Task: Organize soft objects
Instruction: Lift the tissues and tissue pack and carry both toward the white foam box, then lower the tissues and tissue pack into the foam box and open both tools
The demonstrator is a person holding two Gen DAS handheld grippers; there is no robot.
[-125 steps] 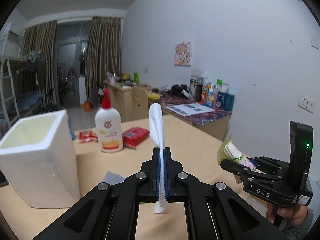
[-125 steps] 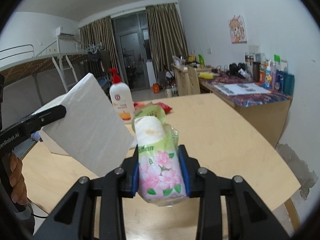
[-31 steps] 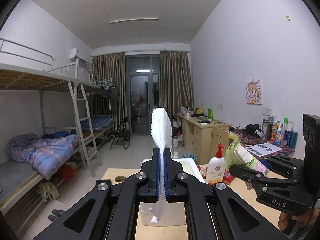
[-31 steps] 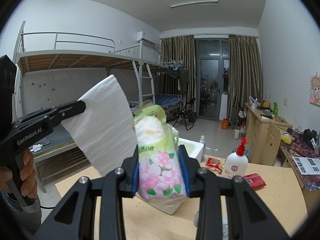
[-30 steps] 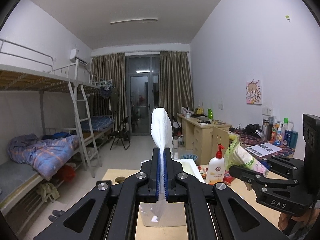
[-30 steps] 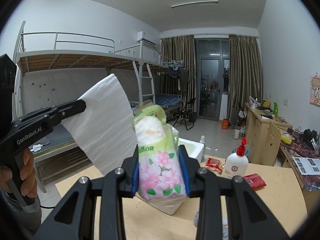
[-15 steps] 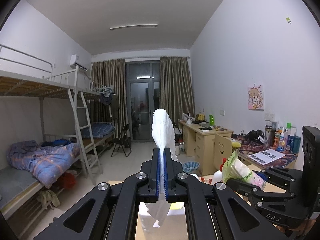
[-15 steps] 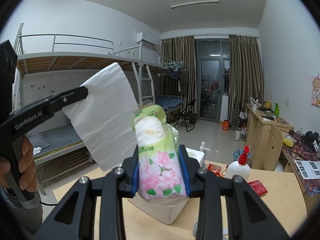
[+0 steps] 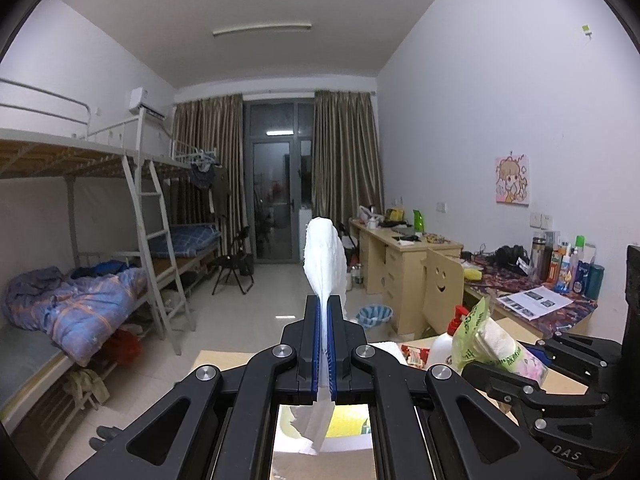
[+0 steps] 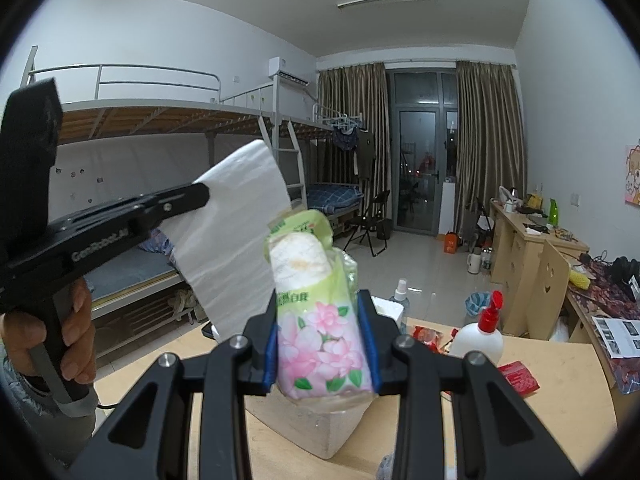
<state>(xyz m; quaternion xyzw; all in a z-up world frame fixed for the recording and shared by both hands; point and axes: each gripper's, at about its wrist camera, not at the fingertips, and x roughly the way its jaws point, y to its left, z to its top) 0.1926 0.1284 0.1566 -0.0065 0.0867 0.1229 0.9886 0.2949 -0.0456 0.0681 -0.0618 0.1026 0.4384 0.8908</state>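
Both grippers are loaded and held high above the table (image 10: pixel 560 392). Left gripper (image 9: pixel 325 354): jaws pressed nearly together on a white tissue (image 9: pixel 323 256), which stands edge-on above the pads and hangs out below them. Right gripper (image 10: pixel 322 344): jaws part-open, clamped on the sides of a tissue pack (image 10: pixel 316 320) with a floral wrapper, torn top end up.

Step, as judged: carry phase. Both soft items are lifted and neither is placed yet. The likely destination is the white foam box (image 10: pixel 320 424), directly under the right gripper; in the left view only a pale patch shows between the left gripper's arms, probably the same box.

Next move calls for: lowering each load over the box opening and letting go inside the rim. The opening is hidden behind the pack, so alignment cannot be checked from here.

Clearance:
- The two grippers are near each other; the tissue almost overlaps the pack in the right view. Lowering one at a time looks safer.
- A pump bottle (image 10: pixel 482 336) and red packets (image 10: pixel 518 378) stand just right of the box, so descend straight down.
- Table edge lies near the box on the left; open floor beyond.
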